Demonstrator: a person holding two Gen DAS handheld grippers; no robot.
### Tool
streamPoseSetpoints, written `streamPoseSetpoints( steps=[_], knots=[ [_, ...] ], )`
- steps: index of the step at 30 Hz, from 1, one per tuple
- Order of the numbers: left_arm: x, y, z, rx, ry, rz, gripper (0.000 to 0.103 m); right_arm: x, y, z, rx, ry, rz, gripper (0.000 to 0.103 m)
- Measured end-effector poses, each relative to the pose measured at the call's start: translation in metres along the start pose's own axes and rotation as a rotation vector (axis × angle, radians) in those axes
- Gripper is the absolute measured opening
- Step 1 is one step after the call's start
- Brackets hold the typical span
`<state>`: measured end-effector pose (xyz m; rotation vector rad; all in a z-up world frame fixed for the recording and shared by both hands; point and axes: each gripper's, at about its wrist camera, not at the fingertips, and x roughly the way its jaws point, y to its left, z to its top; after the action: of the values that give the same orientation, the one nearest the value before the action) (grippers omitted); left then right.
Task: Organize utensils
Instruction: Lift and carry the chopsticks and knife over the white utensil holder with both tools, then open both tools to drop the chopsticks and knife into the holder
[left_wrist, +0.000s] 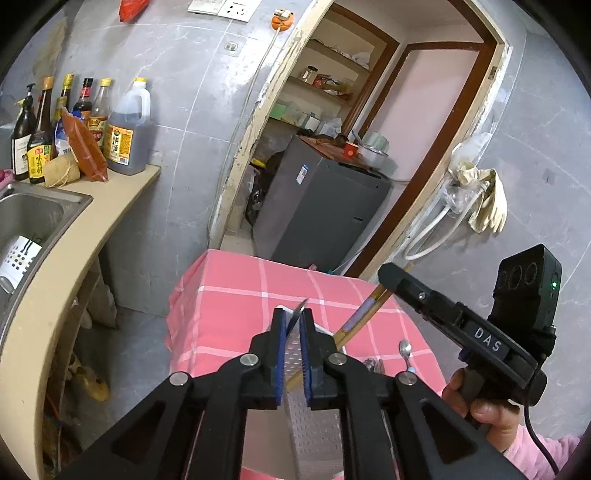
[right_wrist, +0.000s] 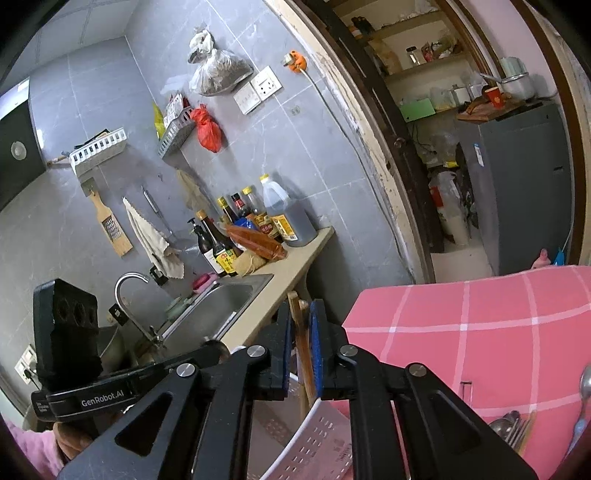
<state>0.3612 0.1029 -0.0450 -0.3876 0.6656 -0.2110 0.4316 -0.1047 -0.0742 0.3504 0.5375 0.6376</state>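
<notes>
Left wrist view: showing the left gripper (left_wrist: 293, 317) at lower centre, drawn almost together about a thin pale edge, seemingly the wall of the white perforated holder (left_wrist: 314, 424) running down beneath it; not possible to tell whether pressing on that edge or merely flanking it. Showing also, at middle right, the right gripper (left_wrist: 384, 280) carrying bamboo chopsticks (left_wrist: 364, 308) slantwise over the pink checked cloth (left_wrist: 229, 295), with a spoon (left_wrist: 405, 348) lying just below them. Risking here a tipping or sliding of the holder through any slackness at that edge, spoiling the aim for the chopsticks. Right wrist view: looking along the right gripper at lower centre, pinching the chopsticks upright between its blue pads, directly above the holder's open rim at the bottom of the frame; spare spoons and forks (right_wrist: 511, 428) waiting on the cloth at lower right. Risking here a twisting of the two sticks apart under a weak pinch, a catching of their lower ends on the rim instead of entering, and a fall onto the cloth or off the table edge toward the floor.
</notes>
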Motion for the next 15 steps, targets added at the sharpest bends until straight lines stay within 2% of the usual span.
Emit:
streamPoseSetpoints(
  steps=[3, 8, 11, 13, 15],
  knots=[
    [-0.007, -0.003, 0.002, -0.003, -0.034, -0.014, 0.011, -0.010, 0.001, 0.007, -0.012, -0.022, -0.009, 0.022],
    [-0.018, -0.014, 0.007, -0.001, -0.082, -0.009, 0.028, -0.035, 0.001, 0.020, -0.027, -0.070, -0.053, 0.033],
    [-0.028, -0.023, 0.011, 0.011, -0.121, 0.004, 0.042, -0.052, 0.001, 0.028, -0.042, -0.104, -0.084, 0.048],
    [-0.036, -0.030, 0.012, 0.017, -0.163, 0.024, 0.056, -0.069, 0.000, 0.033, -0.054, -0.141, -0.113, 0.062],
    [-0.044, -0.039, 0.013, 0.030, -0.206, 0.047, 0.066, -0.086, -0.001, 0.038, -0.067, -0.171, -0.142, 0.070]
  ],
)
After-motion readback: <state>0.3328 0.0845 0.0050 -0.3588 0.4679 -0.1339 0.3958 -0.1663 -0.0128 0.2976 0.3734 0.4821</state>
